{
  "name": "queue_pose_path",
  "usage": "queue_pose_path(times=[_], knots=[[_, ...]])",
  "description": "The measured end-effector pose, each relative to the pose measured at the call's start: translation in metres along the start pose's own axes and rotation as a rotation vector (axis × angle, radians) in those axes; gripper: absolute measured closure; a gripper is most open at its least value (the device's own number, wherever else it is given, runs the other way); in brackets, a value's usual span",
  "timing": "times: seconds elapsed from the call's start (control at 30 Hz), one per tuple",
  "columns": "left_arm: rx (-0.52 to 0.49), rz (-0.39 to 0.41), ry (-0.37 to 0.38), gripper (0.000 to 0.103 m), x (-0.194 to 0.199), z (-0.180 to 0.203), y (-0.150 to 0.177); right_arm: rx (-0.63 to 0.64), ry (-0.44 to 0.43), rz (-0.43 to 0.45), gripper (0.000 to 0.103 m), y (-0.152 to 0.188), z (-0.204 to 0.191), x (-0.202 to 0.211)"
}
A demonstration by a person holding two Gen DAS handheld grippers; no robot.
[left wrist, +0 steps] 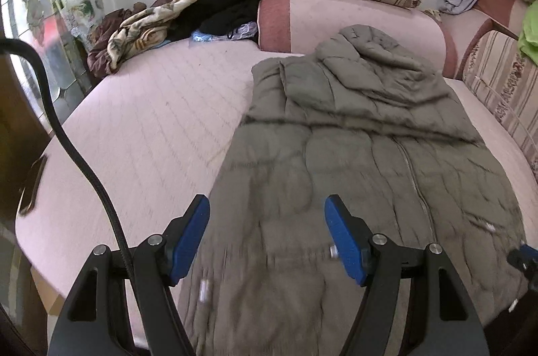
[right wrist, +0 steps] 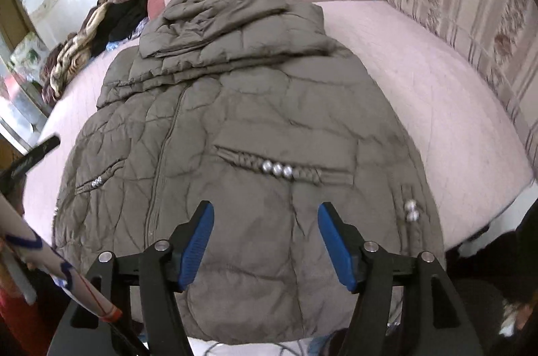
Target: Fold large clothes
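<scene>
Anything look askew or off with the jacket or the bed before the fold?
Nothing damaged. The jacket lies front up and zipped, with its hood flopped down over the collar. The only mess is a heap of crumpled clothes at the far left corner of the bed, apart from the jacket. Both grippers are open above the hem.

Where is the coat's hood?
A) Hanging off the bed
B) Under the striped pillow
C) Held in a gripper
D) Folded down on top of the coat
D: the hood lies flat on the coat's upper part, and the left gripper and right gripper are both open.
</scene>
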State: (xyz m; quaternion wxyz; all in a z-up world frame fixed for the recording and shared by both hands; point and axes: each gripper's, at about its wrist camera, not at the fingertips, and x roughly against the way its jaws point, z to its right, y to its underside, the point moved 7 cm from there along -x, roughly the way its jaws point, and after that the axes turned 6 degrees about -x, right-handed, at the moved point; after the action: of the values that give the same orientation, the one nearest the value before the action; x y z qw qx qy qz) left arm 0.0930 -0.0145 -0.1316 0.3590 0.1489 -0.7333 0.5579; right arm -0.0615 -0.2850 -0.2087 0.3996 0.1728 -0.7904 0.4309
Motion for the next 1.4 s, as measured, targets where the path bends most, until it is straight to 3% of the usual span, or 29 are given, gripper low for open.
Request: queue_pose_path(times=[0.13, 0.3, 0.47, 0.83, 0.97, 1.13, 1.23, 1.4], knots=[[0.068, -0.064, 0.016, 0.033, 0.021, -0.007, 0.028, -0.007, -0.05, 0.015, 0.034, 0.004, 0.001, 0.004], [0.142, -0.083, 0.006, 0.033, 0.043, -0.011, 0.049, 0.015, -0.082, 0.051, 0.034, 0.008, -0.002, 0.012], [0.137, -0.064, -0.033, 0.033, 0.058, -0.009, 0.053, 0.041, -0.057, 0.079, 0.034, 0.014, 0.003, 0.014], [0.145, -0.096, -0.036, 0.033, 0.05, -0.011, 0.064, -0.005, -0.025, 0.098, 0.033, 0.016, 0.034, 0.015], [0.144, -0.099, -0.051, 0.033, 0.046, -0.016, 0.064, 0.076, -0.028, 0.092, 0.033, -0.001, 0.008, 0.009], [0.152, -0.101, -0.061, 0.033, 0.046, -0.023, 0.065, 0.12, -0.058, 0.174, 0.033, -0.048, -0.033, 0.024], [0.145, -0.095, -0.07, 0.033, 0.048, -0.027, 0.066, 0.132, -0.108, 0.194, 0.026, -0.049, -0.043, 0.037], [0.135, -0.076, -0.097, 0.033, 0.05, -0.044, 0.066, 0.103, -0.089, 0.179, 0.026, -0.032, -0.004, 0.05]])
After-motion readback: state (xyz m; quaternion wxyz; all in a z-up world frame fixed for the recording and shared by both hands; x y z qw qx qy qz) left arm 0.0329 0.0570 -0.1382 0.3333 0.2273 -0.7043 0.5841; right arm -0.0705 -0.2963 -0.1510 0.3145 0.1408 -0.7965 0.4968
